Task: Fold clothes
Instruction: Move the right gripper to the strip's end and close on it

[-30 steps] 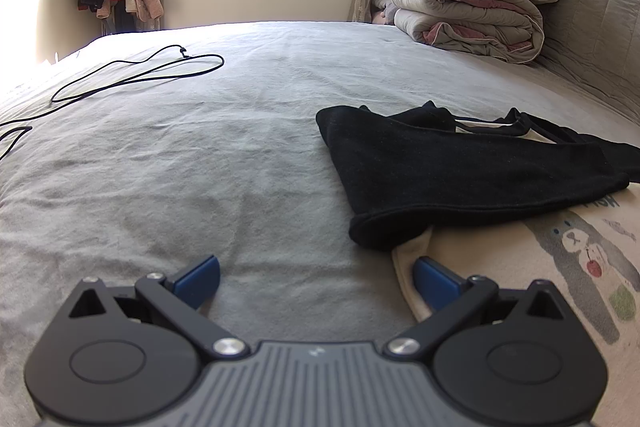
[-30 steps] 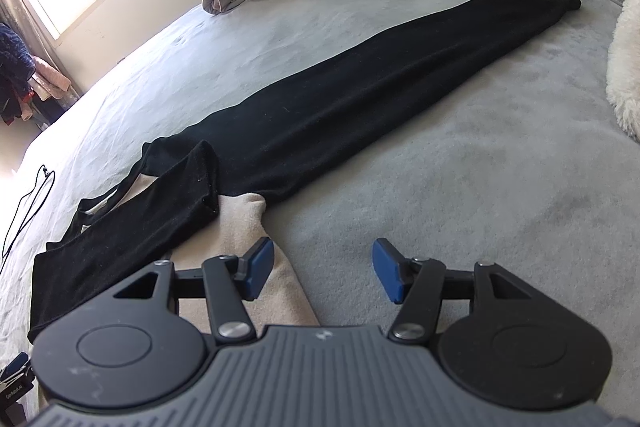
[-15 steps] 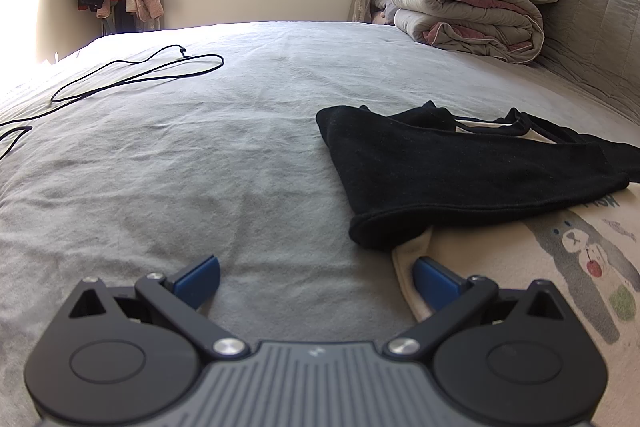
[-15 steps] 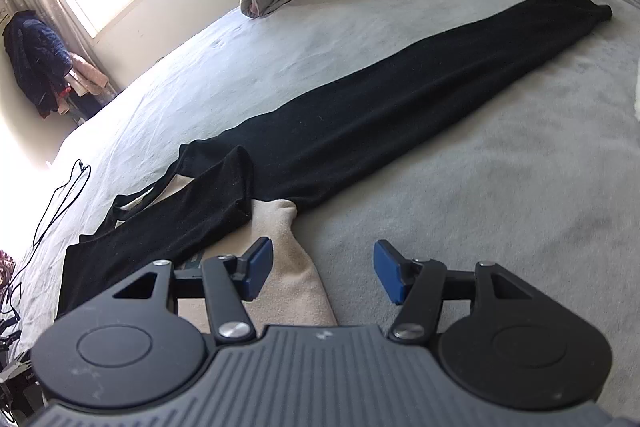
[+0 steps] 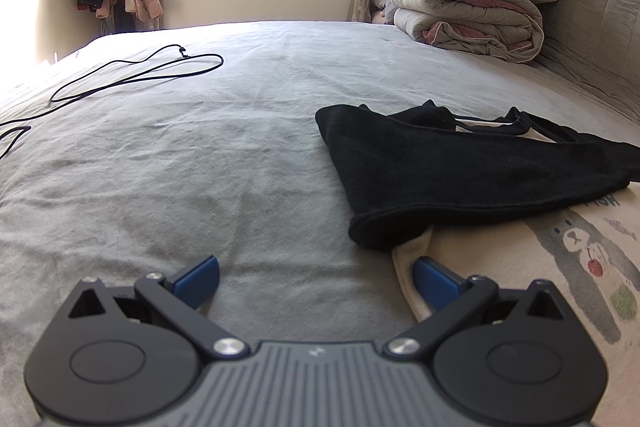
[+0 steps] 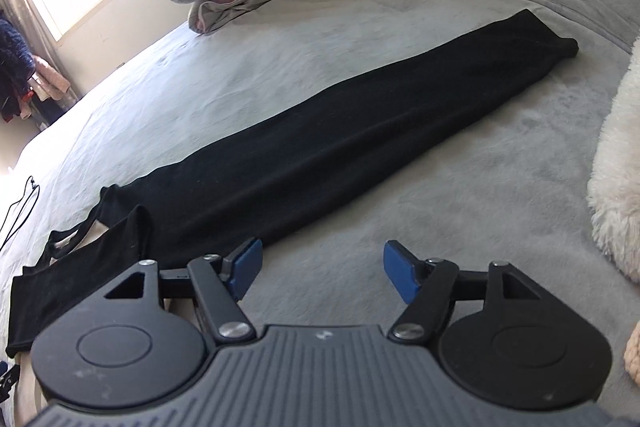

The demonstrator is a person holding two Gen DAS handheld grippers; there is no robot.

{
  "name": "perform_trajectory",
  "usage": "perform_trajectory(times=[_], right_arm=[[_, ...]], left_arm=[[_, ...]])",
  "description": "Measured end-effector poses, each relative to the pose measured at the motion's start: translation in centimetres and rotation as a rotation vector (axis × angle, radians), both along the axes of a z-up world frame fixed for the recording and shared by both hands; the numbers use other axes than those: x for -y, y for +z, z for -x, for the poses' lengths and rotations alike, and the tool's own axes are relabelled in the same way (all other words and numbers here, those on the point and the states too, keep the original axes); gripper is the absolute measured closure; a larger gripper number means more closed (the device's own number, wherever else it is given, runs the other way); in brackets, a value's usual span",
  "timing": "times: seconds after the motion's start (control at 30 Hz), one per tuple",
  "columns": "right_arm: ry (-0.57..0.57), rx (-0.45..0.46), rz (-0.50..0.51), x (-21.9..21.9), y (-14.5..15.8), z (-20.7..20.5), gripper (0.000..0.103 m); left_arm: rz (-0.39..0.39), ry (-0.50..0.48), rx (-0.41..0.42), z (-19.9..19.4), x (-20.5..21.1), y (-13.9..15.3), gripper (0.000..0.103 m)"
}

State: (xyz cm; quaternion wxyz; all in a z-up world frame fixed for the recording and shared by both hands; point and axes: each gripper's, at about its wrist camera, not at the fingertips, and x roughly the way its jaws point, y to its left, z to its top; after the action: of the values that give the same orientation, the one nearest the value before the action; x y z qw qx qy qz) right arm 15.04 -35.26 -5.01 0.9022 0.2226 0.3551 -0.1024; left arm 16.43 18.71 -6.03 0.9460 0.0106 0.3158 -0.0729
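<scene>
- Black garment (image 6: 360,131): a long narrow strip lying flat on the grey bed (image 5: 200,167), its long axis running from just ahead-left of the right gripper (image 6: 322,269) toward the headboard edge.
- Right gripper: nearer that strip; jaws spread, holding nothing.
- Left gripper (image 5: 316,277): jaws spread, empty, one fingertip at the cream printed garment (image 5: 520,267), which lies partly under the black one.
- Room: folded quilt (image 5: 472,15) by the window-side edge; cable (image 5: 132,75) on the bed.
</scene>
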Motion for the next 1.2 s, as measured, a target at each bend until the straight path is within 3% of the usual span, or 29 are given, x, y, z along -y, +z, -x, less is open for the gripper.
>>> perform_trajectory(times=[0.23,0.4,0.63,0.73,0.83,0.93,1.07,1.2], right_arm=[[-0.153,0.046,-0.041,4.1,0.1,-2.0,0.032],[-0.333,0.080,-0.069,7.8,0.0,-2.5,0.032],[-0.414,0.161,-0.095,10.4,-0.7,-3.5,0.032],[-0.425,0.168,-0.077,10.7,-0.6,-4.1,0.033],[-0.434,0.174,-0.060,11.1,-0.6,-4.7,0.040],[-0.442,0.176,-0.049,11.7,-0.9,-5.1,0.060],[-0.455,0.175,-0.073,12.4,-1.1,-4.9,0.091],[-0.450,0.201,-0.108,12.4,-0.5,-4.1,0.094]], left_arm=[[-0.004,0.000,0.001,0.0,0.1,0.0,0.000],[0.007,-0.001,0.001,0.0,-0.1,0.0,0.000],[0.011,-0.002,-0.026,-0.4,-0.2,0.4,0.000],[0.082,0.025,-0.039,-0.9,-1.0,1.0,0.000],[0.222,0.128,-0.026,-1.1,-2.4,1.5,0.000],[0.286,0.194,-0.032,-1.4,-3.0,2.0,0.001],[0.208,0.206,-0.003,-1.3,-2.0,3.0,0.001],[0.207,0.184,0.004,-1.4,-1.6,3.5,0.001]])
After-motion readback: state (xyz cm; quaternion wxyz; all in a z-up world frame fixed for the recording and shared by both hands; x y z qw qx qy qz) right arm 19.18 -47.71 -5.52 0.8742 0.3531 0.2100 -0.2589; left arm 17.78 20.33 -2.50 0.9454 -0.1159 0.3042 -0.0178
